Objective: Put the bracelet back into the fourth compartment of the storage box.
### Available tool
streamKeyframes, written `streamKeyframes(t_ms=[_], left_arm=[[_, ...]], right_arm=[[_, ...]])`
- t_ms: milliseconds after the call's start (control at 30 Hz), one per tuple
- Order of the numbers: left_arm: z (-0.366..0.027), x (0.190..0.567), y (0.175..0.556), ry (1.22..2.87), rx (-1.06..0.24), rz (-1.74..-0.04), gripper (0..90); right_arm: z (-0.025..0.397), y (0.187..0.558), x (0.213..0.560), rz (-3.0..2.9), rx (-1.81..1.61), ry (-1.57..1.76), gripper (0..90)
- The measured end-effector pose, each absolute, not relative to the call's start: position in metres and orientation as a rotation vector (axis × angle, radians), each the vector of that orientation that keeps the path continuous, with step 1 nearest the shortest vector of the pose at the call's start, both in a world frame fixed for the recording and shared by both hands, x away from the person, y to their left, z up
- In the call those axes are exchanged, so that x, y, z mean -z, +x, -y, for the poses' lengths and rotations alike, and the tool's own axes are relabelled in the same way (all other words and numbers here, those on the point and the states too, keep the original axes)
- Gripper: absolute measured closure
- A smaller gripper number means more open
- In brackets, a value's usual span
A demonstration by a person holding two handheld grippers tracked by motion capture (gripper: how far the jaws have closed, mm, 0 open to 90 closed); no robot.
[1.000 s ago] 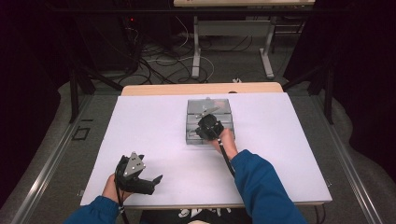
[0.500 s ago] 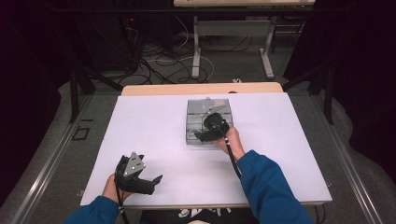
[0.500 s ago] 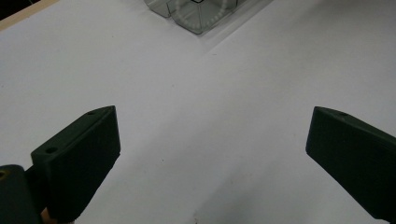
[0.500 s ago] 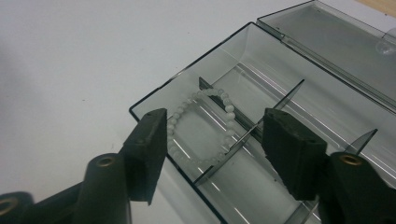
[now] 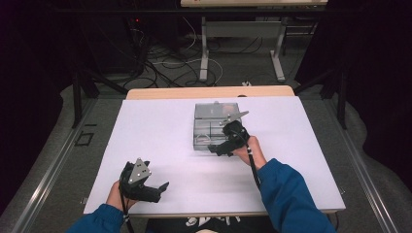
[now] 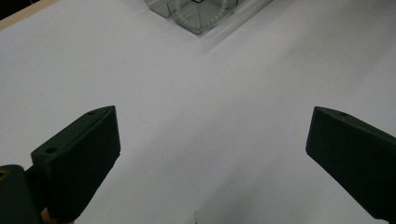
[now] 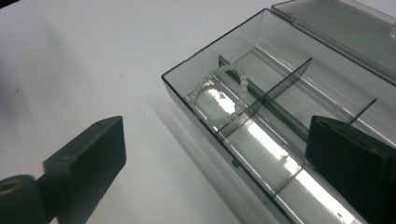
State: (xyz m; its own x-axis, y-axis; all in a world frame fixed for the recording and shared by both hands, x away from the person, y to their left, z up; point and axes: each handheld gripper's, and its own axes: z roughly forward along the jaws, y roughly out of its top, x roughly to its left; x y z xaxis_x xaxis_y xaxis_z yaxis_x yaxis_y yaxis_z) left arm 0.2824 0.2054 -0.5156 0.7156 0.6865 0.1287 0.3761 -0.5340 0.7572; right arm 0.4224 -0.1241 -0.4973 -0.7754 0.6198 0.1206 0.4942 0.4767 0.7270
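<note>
A clear grey plastic box [image 5: 212, 121] with divider walls lies open at the middle of the white table, its lid [image 7: 336, 23] folded back. A ring of pale beads [image 7: 222, 93] rests in the corner compartment nearest my right gripper. My right gripper [image 5: 217, 147] hovers at the box's front right edge, open, with nothing between its jaws [image 7: 217, 135]. My left gripper [image 5: 158, 191] stands open near the front left of the table, well apart from the box [image 6: 198, 14], over bare white surface [image 6: 210, 130].
The white sheet [image 5: 145, 131] covers most of the wooden table [image 5: 209, 92]. Beyond the far edge are table legs and loose cables [image 5: 165, 63] on the floor. A metal rail [image 5: 46, 179] runs along the left side.
My right gripper has drawn back a little from over the box toward the person and slightly right. The left gripper has stayed still.
</note>
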Motion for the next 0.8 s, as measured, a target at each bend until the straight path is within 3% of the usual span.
streamKeyframes(t_ms=[800], left_arm=[[-0.205,0.516,0.283,2.182,-0.542,-0.803,2.9]], right_arm=[[0.201,0.351,0.481,-2.424,-1.224,0.960,0.0]])
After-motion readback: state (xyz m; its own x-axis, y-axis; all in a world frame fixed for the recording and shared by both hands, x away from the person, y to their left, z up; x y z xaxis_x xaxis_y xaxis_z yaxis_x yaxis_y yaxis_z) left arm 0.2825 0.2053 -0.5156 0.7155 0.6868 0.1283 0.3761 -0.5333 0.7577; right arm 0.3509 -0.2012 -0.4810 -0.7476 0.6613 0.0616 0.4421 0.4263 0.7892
